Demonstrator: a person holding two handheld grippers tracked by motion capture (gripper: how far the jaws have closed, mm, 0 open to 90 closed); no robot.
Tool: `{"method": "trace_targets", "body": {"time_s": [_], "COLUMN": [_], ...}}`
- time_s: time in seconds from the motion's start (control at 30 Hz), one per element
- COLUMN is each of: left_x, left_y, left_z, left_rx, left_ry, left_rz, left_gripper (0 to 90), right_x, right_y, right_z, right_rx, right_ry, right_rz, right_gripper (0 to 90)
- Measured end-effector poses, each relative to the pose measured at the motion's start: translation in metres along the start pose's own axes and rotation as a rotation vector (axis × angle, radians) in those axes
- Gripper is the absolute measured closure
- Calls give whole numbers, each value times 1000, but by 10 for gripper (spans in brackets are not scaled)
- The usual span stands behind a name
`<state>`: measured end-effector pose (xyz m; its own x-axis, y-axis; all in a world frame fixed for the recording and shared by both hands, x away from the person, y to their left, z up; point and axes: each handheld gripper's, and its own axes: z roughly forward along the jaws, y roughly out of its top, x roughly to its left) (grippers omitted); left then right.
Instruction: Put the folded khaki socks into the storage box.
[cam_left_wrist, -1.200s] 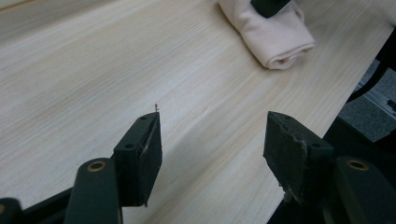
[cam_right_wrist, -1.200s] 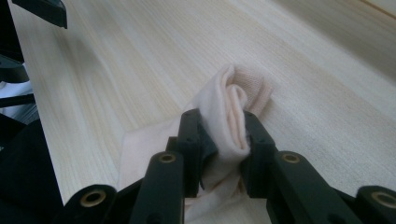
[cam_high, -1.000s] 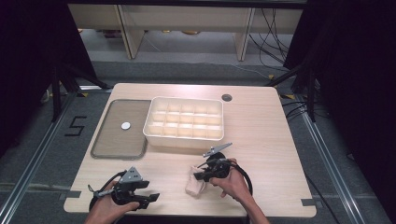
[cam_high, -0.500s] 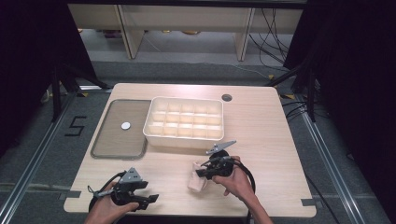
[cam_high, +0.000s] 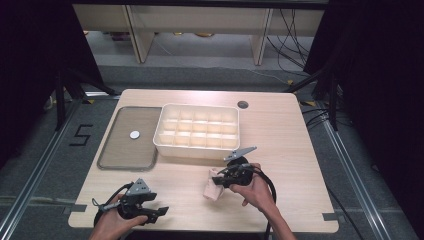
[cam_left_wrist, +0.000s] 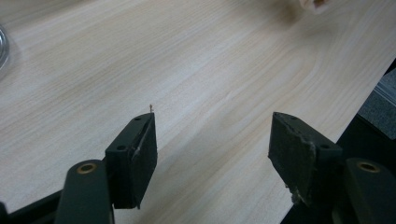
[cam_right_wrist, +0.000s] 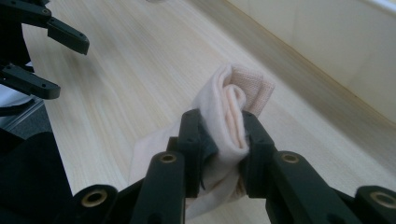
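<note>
A folded pale pink cloth (cam_high: 212, 190) lies on the wooden table (cam_high: 280, 150), in front of the white compartment box (cam_high: 197, 147). My right gripper (cam_high: 220, 181) is shut on it. In the right gripper view the two jaws pinch the cloth's (cam_right_wrist: 233, 93) folded layers at the right gripper (cam_right_wrist: 219, 128), and its free end rests on the table. My left gripper (cam_high: 156, 214) is near the table's front left edge. Its jaws have just been opening and stand open, with nothing between them at the left gripper (cam_left_wrist: 212, 140). A corner of the cloth (cam_left_wrist: 314, 3) shows far ahead.
The compartment box has several empty cells; its wall (cam_right_wrist: 327, 46) is close on the right in the right gripper view. A dark tray (cam_high: 120, 161) at the back left holds a small white disc (cam_high: 134, 134). A cable hole (cam_high: 243, 104) sits behind the box.
My right gripper has shifted slightly with the cloth in it. The left hand has stayed where it was.
</note>
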<state>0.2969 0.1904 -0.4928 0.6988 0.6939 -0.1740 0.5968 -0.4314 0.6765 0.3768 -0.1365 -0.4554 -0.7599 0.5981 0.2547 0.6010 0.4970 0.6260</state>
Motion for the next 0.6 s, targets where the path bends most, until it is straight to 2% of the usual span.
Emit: {"method": "trace_targets", "body": {"time_s": [0.07, 0.13, 0.17, 0.3, 0.33, 0.43, 0.47, 0.5, 0.53, 0.57, 0.6], "left_x": [1, 0, 1, 1, 1, 1, 3, 3, 3, 3, 3], "left_y": [1, 0, 0, 1, 1, 1, 1, 1, 1, 1, 1], "left_z": [-1, 0, 0, -1, -1, -2, -2, -2, -2, -2, -2], "left_rx": [12, -1, 7, 3, -5, -2, 0, 1, 4, 4, -3], "left_ry": [-1, -1, 6, -4, -5, -3, 5, 4, 2, 2, 5], "left_rz": [11, -2, 6, 7, 2, -10, 7, 8, 8, 8, 1], "left_gripper": [319, 319, 319, 320, 320, 319, 319, 320, 319, 320, 320], "right_x": [0, -1, -1, -3, -2, -5, -6, -5, -6, -6, -8], "right_y": [1, 2, 4, 12, 13, 16, 18, 20, 20, 20, 21], "right_z": [1, 2, 0, -5, -6, -9, -11, -14, -13, -13, -17], "right_rx": [-1, -9, 18, 31, 47, 40, 33, 46, 32, 32, 34], "right_ry": [-11, -12, -13, -34, -44, -48, -51, -56, -79, -79, -55], "right_rz": [0, -9, -12, -11, 11, -9, -10, 15, 9, 9, 10], "right_gripper": [742, 741, 741, 741, 741, 741, 741, 741, 741, 741, 741]}}
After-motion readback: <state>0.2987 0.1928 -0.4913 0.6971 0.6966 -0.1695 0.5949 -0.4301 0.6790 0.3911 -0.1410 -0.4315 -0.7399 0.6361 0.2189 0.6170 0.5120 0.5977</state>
